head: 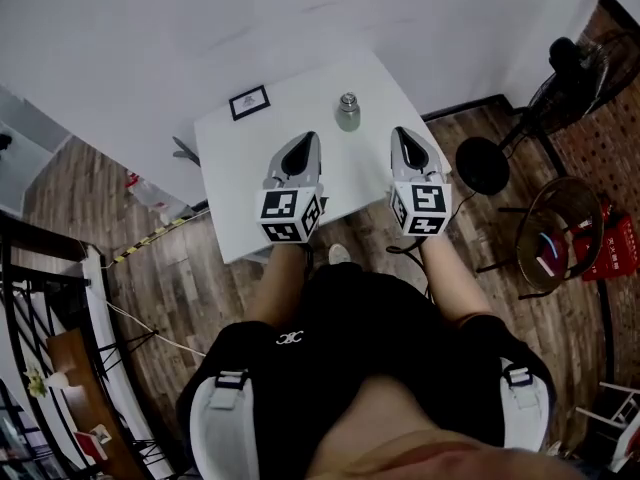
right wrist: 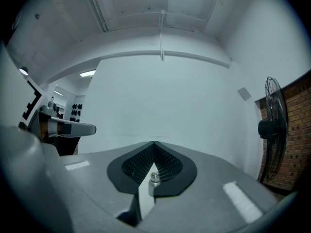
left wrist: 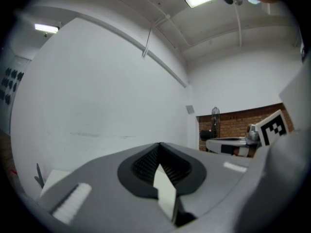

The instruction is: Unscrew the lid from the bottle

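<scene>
A small metal bottle (head: 347, 111) with a screw lid stands upright on the far part of the white table (head: 240, 208). Both grippers hover over the table's near half, short of the bottle and touching nothing. My left gripper (head: 307, 140) is to the bottle's near left, jaws shut and empty. My right gripper (head: 401, 134) is to its near right, also shut and empty. In the right gripper view the bottle (right wrist: 154, 178) shows through the slit below the closed jaw tips (right wrist: 154, 143). The left gripper view shows its closed tips (left wrist: 159, 145) and no bottle.
A small black-framed card (head: 249, 101) lies at the table's far left. Right of the table stand a black round stool (head: 482, 165), a floor fan (head: 575, 68), a round wire chair (head: 555, 230) and a red crate (head: 612, 248). A white wall lies behind.
</scene>
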Demonstrator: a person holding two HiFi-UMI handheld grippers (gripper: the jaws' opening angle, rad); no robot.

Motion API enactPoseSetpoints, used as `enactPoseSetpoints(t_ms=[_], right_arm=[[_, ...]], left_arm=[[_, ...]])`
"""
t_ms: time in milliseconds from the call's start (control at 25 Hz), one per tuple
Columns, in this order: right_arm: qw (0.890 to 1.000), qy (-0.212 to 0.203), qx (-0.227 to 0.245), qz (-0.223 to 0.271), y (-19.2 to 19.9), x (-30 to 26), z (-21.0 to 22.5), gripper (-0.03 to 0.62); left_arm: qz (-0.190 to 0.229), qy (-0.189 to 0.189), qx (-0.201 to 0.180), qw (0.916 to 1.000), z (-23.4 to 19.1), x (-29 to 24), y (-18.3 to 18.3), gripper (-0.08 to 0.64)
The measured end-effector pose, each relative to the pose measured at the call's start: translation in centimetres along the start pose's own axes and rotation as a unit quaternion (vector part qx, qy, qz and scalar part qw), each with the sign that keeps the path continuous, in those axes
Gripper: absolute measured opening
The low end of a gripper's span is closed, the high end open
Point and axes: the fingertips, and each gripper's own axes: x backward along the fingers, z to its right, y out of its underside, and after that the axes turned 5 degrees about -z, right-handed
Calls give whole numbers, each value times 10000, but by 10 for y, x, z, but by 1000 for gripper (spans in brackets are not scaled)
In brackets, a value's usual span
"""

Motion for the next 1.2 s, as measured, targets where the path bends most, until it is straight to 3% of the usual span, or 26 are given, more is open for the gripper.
enactPoseSetpoints(t_ms=[360,760,1000,1200], right_arm=[[9999,57,-48,-95,-2,-111,23,2],[9993,-61,-34,-369,15,-193,36,2],[9984,-411,-64,-396,23,-219,50,2],[9937,-1041,-27,-408,28,-236,60,2]], left_arm=[[-183,118,-163,9996,-55,-94,-7,51],[-428,43,25,9991,-105,-152,8,51],[-511,-373,84,9980,-112,-163,17,51],[-526,-1037,181,9931,-110,-164,27,51]])
